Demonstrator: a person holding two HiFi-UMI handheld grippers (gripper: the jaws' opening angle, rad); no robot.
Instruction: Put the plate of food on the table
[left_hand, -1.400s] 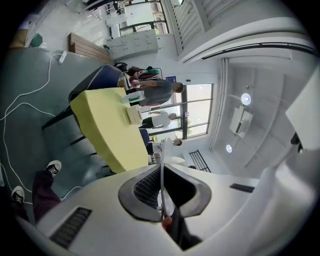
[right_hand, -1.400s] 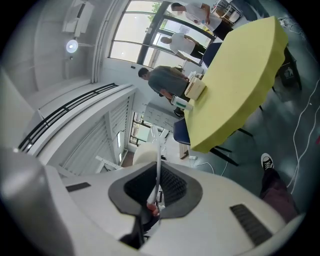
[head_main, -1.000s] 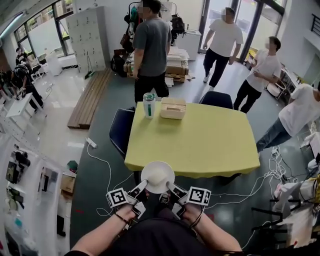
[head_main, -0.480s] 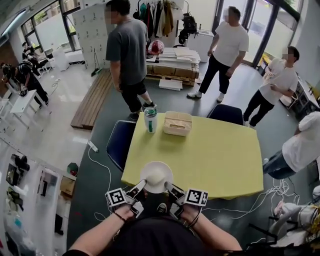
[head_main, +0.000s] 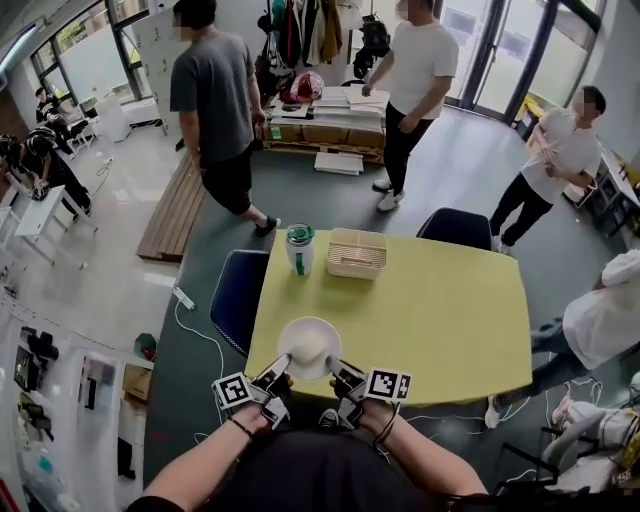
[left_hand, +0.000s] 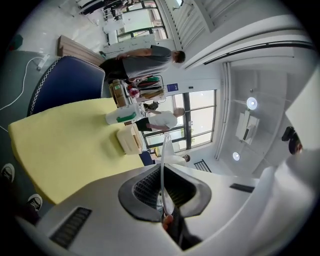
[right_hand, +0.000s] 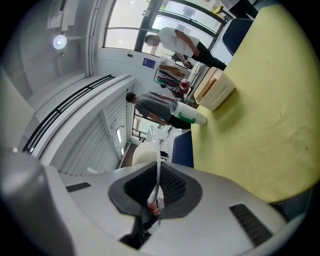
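Closer in than a second ago: plate (head_main: 309, 347) now over near edge of table (head_main: 430, 320) rather than short of it; bystanders beyond also shifted.

Table: wide, yellow, mostly bare, with plenty of room at centre and right for set-down. Dark chair (head_main: 232, 285) tucked at left side, second chair (head_main: 455, 228) at far side, neither blocking the approach. Basket (head_main: 357, 253) and cup (head_main: 299, 248) side by side at far-left edge, well apart from plate.

Plate: white, round, shallow, held roughly level over near edge, toward left end, seemingly not yet down. Pale food (head_main: 308, 349) heaped in middle. Looks stiff, with a smooth thin rim; probably slippery, probably breakable if dropped. Food looks loose, so best kept level, no tilting. Best taken at two opposite rim points, as now.

Pinched at left rim by left gripper (head_main: 278, 372), at right rim by right gripper (head_main: 337, 372). Thin rim seen edge-on in both gripper views, clamped between pads, jaws nearly together.

Main risk: table edge right under plate. Better carried further in before lowering, to avoid overhang. Bare cloth on both sides for sliding jaws off sideways afterwards.
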